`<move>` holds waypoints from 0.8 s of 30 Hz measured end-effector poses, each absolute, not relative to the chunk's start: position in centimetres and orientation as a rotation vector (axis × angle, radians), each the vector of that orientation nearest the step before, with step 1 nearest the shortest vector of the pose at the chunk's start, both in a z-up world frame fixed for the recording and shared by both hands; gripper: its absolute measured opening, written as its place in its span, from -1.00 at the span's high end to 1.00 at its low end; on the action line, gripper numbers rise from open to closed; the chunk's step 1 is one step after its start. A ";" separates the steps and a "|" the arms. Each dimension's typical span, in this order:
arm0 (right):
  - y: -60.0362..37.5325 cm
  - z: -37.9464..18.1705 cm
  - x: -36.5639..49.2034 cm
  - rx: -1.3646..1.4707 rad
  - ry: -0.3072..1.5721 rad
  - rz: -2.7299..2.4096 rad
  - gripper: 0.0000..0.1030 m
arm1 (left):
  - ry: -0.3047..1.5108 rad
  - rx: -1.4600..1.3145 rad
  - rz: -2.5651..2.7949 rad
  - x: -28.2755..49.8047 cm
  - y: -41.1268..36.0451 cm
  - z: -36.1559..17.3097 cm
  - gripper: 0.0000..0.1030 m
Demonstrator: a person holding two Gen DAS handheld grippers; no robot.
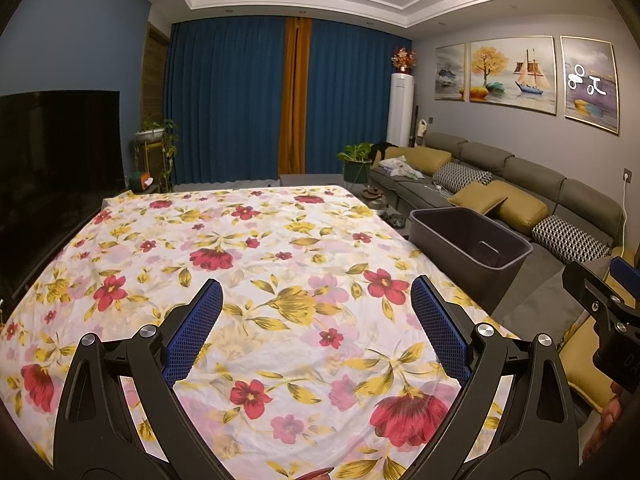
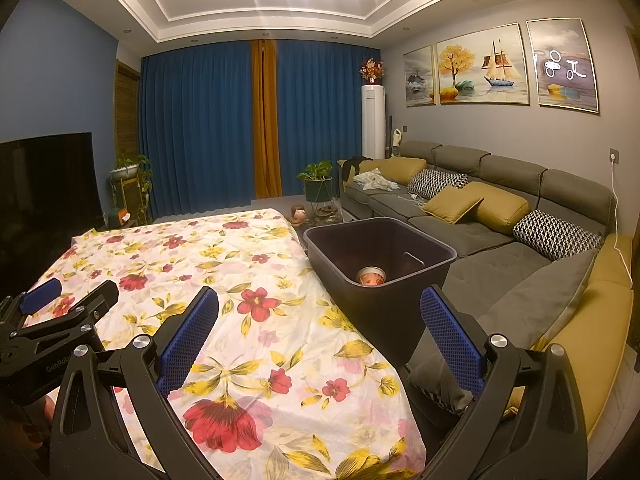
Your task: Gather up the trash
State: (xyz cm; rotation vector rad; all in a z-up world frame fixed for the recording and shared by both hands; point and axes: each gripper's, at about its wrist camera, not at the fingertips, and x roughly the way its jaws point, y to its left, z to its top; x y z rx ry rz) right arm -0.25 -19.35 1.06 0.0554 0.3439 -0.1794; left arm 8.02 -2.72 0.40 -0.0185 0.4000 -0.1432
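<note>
Left gripper (image 1: 316, 332): jaws spread wide, blue textured pads (image 1: 192, 336) bare, nothing between them; it hangs over the floral tablecloth (image 1: 248, 248). Right gripper (image 2: 320, 340): jaws likewise released and empty, straddling the cloth's right edge and the near wall of the dark bin (image 2: 384, 304).

Trash noted: one paper cup (image 2: 371, 277), pale rim with a red-orange print, lying low inside the bin against its near wall. The print is too small to read.

Bin stands between the table and the grey sofa (image 2: 492, 240).

Legible writing: "GenRob", cut off, on the left gripper body in the right wrist view.
</note>
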 end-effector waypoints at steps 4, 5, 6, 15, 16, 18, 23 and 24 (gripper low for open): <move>-19.4 1.1 -0.3 0.056 0.344 -0.180 -0.89 | 0.400 -0.019 -0.142 8.1 -2.7 0.5 -0.81; -19.4 1.1 -0.3 0.057 0.344 -0.180 -0.89 | 0.400 -0.019 -0.143 8.1 -2.7 0.5 -0.81; -19.3 1.1 -0.3 0.058 0.344 -0.181 -0.89 | 0.399 -0.019 -0.143 8.0 -2.7 0.5 -0.81; -19.3 1.1 -0.4 0.059 0.344 -0.183 -0.89 | 0.399 -0.017 -0.144 8.0 -2.9 0.5 -0.81; -19.3 1.1 -0.4 0.059 0.343 -0.183 -0.89 | 0.399 -0.018 -0.144 8.0 -2.8 0.5 -0.81; -19.3 1.1 -0.4 0.059 0.343 -0.183 -0.89 | 0.397 -0.017 -0.147 7.9 -3.0 0.4 -0.81; -19.3 1.1 -0.4 0.059 0.344 -0.182 -0.89 | 0.386 -0.004 -0.153 7.8 -3.1 0.3 -0.81; -19.3 1.1 -0.4 0.059 0.344 -0.183 -0.89 | 0.381 0.001 -0.153 7.6 -3.3 0.2 -0.80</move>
